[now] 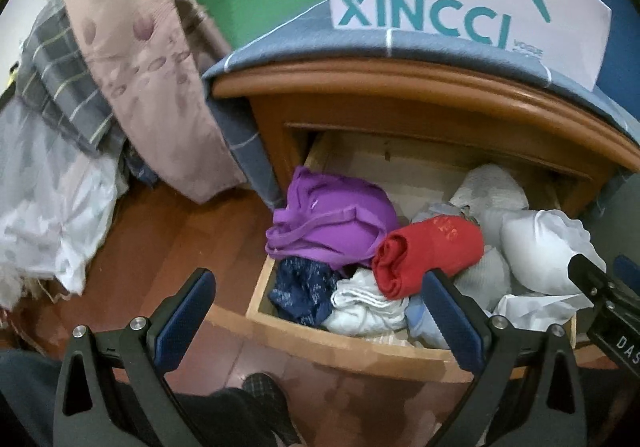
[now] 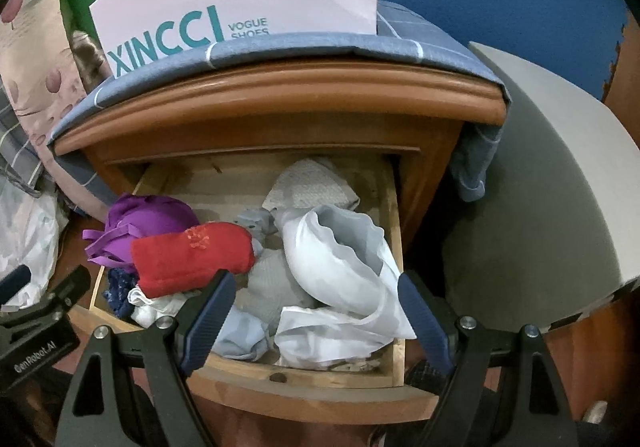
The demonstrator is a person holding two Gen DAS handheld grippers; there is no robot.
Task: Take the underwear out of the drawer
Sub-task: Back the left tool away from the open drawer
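Left wrist view: left gripper [image 1: 320, 311] spread wide, empty, above the near edge of the open drawer [image 1: 348, 347]. Purple underwear [image 1: 336, 219] lies far left, red roll [image 1: 430, 255] beside it.

Right wrist view: right gripper [image 2: 318, 311] spread over white cloth [image 2: 340, 271], showing the drawer's right side. Nothing gripped; next, descend and pinch.

My left gripper [image 1: 318, 317] has two black finger arms, each a triangular frame with a cut-out slot, and each arm carries two round silver screws near the top. The fingers [image 1: 186, 311] wear dark blue ribbed pads. My right gripper [image 2: 316, 317] is the same build — black frames, silver screws, blue ribbed pads. In the right wrist view the left unit's black body shows white lettering, "GenRobot.AI"; in the left wrist view the right unit's black body shows white letters — "DAS". I wear dark trousers and a dark checked slipper [image 1: 266, 399].
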